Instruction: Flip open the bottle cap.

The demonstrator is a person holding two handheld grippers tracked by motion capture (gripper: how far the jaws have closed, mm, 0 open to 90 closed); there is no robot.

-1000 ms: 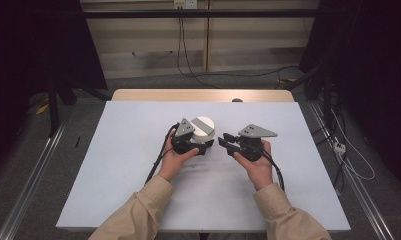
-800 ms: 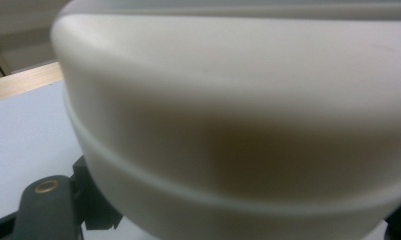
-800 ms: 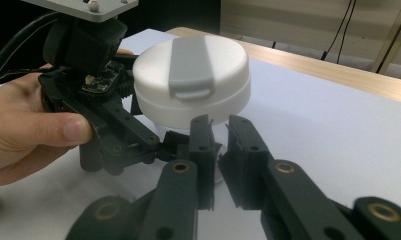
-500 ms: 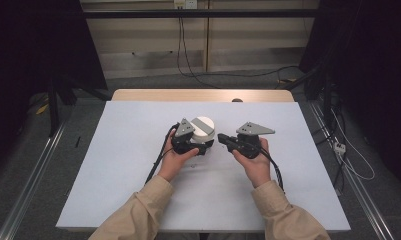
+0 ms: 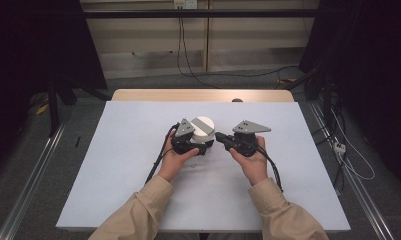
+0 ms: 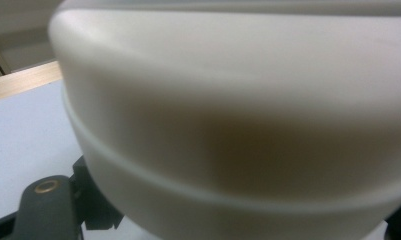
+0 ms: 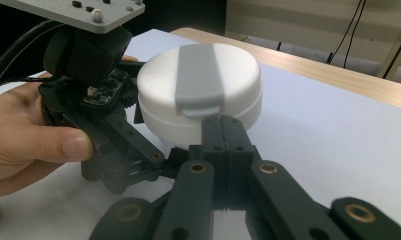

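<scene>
While the left gripper point(image 5: 200, 145) pinches the white round box point(image 5: 203, 131), the right gripper point(image 7: 222, 131), pressed together, touches its grey tab point(image 7: 200, 80); no gap.

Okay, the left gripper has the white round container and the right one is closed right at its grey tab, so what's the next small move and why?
Probably lift the right gripper slightly to pry up the grey tab. Its shut tips sit just under the tab's lip, and the left gripper is clamped on the white container, bracing it against the table.

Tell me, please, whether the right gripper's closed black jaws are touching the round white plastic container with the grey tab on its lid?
Touching. In the right gripper view, the right gripper, jaws shut together, meets the round white container just under the grey tab, with no visible gap.
</scene>
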